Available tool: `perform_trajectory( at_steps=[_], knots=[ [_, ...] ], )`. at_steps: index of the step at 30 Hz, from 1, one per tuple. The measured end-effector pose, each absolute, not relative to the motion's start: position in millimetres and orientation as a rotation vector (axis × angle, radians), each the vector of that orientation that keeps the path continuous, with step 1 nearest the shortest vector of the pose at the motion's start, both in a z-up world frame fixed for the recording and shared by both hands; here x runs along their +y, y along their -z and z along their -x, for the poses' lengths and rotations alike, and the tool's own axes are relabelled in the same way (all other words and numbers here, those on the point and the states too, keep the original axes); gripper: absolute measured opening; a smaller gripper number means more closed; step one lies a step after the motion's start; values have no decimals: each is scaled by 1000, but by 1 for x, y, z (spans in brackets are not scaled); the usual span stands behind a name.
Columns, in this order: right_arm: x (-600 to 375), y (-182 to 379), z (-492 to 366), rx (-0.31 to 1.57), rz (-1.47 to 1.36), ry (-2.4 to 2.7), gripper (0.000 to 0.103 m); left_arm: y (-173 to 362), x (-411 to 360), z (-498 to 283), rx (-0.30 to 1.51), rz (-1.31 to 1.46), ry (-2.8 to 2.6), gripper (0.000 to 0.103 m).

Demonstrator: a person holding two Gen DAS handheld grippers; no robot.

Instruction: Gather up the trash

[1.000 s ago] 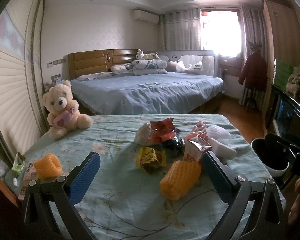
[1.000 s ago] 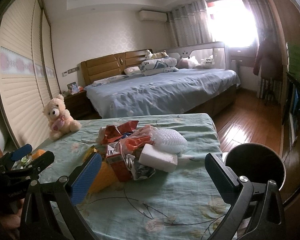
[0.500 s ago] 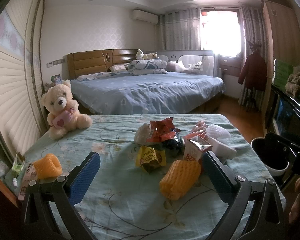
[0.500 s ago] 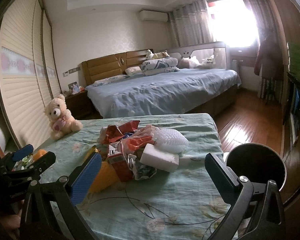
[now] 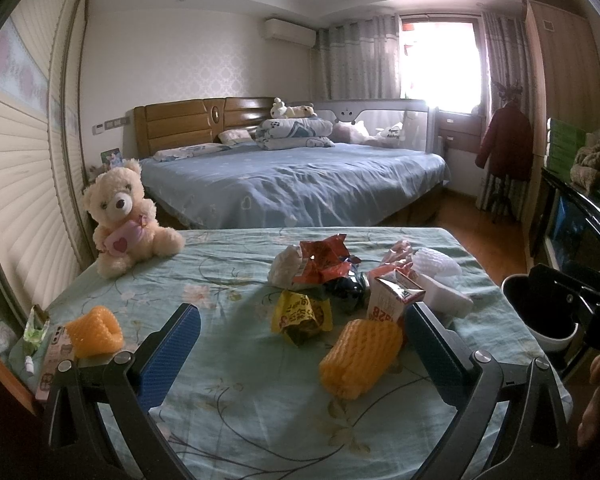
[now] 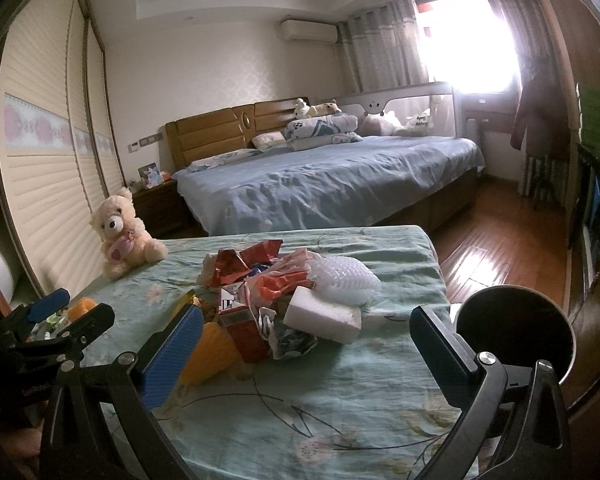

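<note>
Where writing can be read at all, you find it on the small carton (image 5: pixel 388 300), whose red characters look like "2B" or "28"; the yellow wrapper (image 5: pixel 302 316) bears print too small to read. Your left gripper (image 5: pixel 302 356) hovers over the near side of the table (image 5: pixel 228 400) with jaws wide and nothing between them; the orange foam net (image 5: pixel 360 354) lies on the floral cloth between its fingers. Your right gripper (image 6: pixel 306 354) is likewise spread wide and empty. Trash is heaped mid-table: a red foil packet (image 5: pixel 320 260), white foam net (image 6: pixel 346 278), white foam block (image 6: pixel 324 318) and crumpled wrappers touching one another. A second orange net (image 5: pixel 94 332) sits apart at the table's left corner, beside a phone-like object. The black-lined bin (image 6: pixel 514 330) stands off the table's right edge. A teddy bear (image 5: pixel 122 220) sits at the far left corner, with a bed (image 5: pixel 300 180) behind.
</note>
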State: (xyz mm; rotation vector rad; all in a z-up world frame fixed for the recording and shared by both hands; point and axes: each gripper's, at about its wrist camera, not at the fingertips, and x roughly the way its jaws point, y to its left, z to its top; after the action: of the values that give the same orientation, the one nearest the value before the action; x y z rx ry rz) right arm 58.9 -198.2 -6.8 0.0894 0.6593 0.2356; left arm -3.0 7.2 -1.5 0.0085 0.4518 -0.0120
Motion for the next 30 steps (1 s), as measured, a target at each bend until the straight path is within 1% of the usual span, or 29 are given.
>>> perform_trajectory(
  at_steps=[17,30],
  knots=[
    [-194,8,-55,670,-98,-241,103,8,9,0,479,-10,27,102],
    [-196,54,-74,803,-159,-253,102,32,19,-31,626,29,81,101]
  ],
)
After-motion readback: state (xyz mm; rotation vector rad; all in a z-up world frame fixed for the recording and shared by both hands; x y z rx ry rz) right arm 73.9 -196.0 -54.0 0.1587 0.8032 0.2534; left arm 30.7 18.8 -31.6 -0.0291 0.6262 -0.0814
